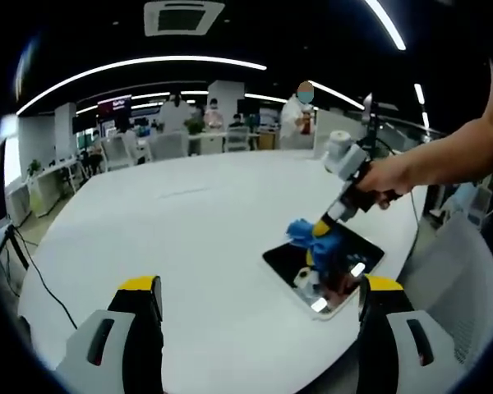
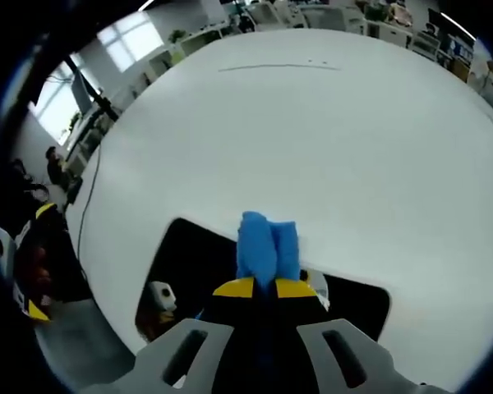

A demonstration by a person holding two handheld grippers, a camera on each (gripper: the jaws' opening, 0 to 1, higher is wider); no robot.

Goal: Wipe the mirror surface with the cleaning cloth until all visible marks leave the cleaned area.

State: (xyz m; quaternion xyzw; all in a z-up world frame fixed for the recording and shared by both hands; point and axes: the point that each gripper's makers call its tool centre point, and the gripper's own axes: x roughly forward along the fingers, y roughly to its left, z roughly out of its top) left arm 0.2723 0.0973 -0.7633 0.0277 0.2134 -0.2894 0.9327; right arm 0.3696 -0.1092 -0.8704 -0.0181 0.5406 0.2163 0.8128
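Note:
A rectangular mirror (image 1: 345, 264) lies flat on the white table near its right edge; its dark face reflects the gripper and ceiling lights. In the left gripper view my right gripper (image 1: 322, 225), held by a person's hand, presses a blue cleaning cloth (image 1: 308, 234) onto the mirror's far left part. My left gripper (image 1: 261, 297) stands open in the foreground, short of the mirror, holding nothing. In the right gripper view my right gripper (image 2: 264, 286) is shut on the blue cloth (image 2: 264, 245), which pokes out past the yellow tips over the mirror (image 2: 187, 258).
The round white table (image 1: 189, 238) stretches wide to the left and back. A black cable (image 1: 41, 283) hangs off its left edge. Several people, chairs and desks stand far behind. A person's arm (image 1: 444, 160) reaches in from the right.

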